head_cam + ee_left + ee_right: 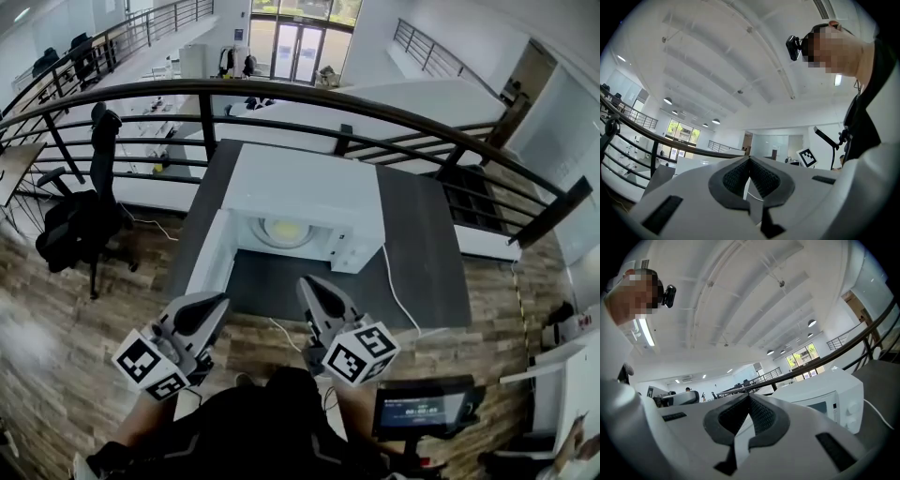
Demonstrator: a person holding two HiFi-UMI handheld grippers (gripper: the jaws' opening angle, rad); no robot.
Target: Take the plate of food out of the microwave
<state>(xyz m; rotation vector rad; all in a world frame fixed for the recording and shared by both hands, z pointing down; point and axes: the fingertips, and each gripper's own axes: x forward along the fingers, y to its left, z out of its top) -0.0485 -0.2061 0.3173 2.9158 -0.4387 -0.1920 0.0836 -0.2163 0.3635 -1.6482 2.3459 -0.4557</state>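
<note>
My left gripper [211,305] hangs off the table's [422,244] near edge, jaws pinched together on nothing. The microwave [309,192] has its door [211,262] swung out left, so the plate of food [283,231] sits exposed inside, mid-table. My right gripper [311,286], also closed and empty, points at the opening, I'd guess to go in first.

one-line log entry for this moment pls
microwave door: open | plate: inside | left tool: shut, empty | right tool: shut, empty
</note>
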